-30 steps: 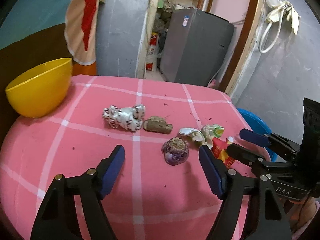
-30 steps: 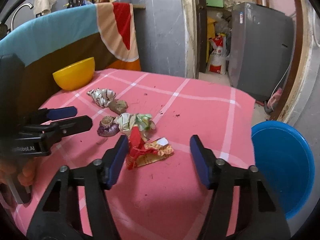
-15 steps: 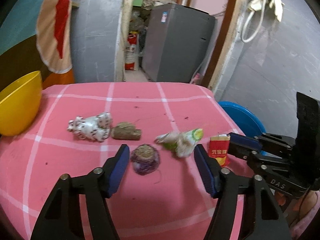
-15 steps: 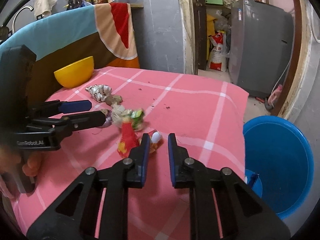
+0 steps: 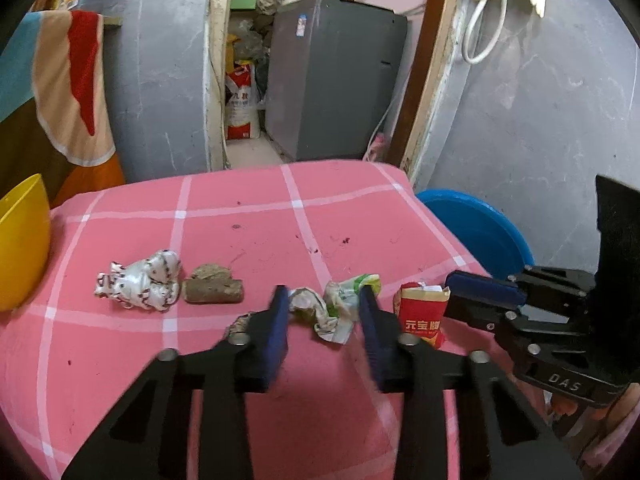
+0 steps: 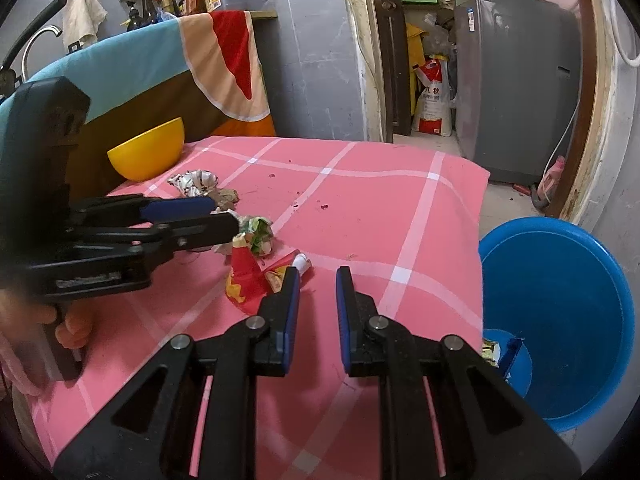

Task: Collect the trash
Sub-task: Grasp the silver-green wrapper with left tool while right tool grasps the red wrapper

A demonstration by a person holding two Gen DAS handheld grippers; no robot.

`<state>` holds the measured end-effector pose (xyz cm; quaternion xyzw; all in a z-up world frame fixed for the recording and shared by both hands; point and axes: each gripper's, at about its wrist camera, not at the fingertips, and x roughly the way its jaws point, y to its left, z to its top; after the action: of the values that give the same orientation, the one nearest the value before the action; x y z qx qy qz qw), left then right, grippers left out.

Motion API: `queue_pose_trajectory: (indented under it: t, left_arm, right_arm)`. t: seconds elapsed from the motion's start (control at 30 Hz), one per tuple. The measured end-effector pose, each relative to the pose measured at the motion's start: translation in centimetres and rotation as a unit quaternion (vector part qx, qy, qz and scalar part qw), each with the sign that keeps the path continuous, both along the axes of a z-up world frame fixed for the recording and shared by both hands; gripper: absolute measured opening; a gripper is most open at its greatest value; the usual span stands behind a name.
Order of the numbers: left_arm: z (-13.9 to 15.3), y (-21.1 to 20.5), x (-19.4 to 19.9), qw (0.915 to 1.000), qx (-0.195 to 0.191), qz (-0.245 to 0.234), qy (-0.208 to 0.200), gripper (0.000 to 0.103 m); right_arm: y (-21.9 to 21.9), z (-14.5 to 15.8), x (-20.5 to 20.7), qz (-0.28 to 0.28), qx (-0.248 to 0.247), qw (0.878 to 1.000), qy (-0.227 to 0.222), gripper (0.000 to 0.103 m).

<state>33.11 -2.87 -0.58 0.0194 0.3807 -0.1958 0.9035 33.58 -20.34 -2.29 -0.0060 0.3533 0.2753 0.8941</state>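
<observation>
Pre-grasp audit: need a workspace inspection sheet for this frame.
Surface: pink checked cloth, crumbs and stains.
Job's things: green-white wrapper, red packet, white foil wad, brown lump, blue basin off the table edge.
Clutter: yellow bowl.
Grippers: left gripper closing, pads at the wrapper's sides; right gripper narrowed, only cloth between its jaws.
Cables: white hose on the wall.
Surroundings: grey appliance, doorway.

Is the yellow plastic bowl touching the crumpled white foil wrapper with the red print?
Apart. The left wrist view shows a strip of bare pink checked cloth between the yellow plastic bowl and the crumpled white foil wrapper.
</observation>
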Motion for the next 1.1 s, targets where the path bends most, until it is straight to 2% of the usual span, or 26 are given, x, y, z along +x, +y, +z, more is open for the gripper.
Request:
queue_pose_trajectory:
  t: [0.13, 0.27, 0.6, 0.63, 0.67, 0.97, 1.1]
  left_arm:
    - [-0.6, -0.2, 0.1, 0.9999, 0.006, -0.004, 0.01, 0.01]
    - [-0.8, -0.1, -0.3, 0.9999, 0.01, 0.003, 0.009, 0.006]
    - [-0.7, 0.2, -1.3, 0.9997, -0.001, 0.023, 0.011, 0.005]
    - [-0.7, 0.3, -1.5, 0.9996, -0.003, 0.025, 0.009, 0.004]
    - [-0.6, 0.4, -1.6, 0.9996, -0.004, 0.027, 0.007, 0.004]
    - [0.4, 1.6, -2.8, 0.9979, -0.02, 0.062, -0.006, 0.004]
    - [1.2, 2.5, -3.6, 0.996, -0.026, 0.083, -0.024, 0.004]
  right_arm:
    - [-0.1, 0.1, 0.0, 0.004, 0.01, 1.0, 0.004, 0.04]
    - [0.1, 0.0, 0.0, 0.012, 0.022, 1.0, 0.011, 0.041]
    - [1.2, -0.9, 0.4, 0.032, 0.036, 0.998, 0.043, 0.041]
    - [1.1, -0.9, 0.5, 0.034, 0.042, 0.997, 0.048, 0.035]
    - [1.1, -1.0, 0.5, 0.036, 0.048, 0.997, 0.053, 0.02]
    - [0.7, -0.4, -0.4, 0.028, 0.052, 0.998, 0.034, 0.021]
    - [0.3, 0.3, -0.9, 0.025, 0.067, 0.997, 0.025, 0.027]
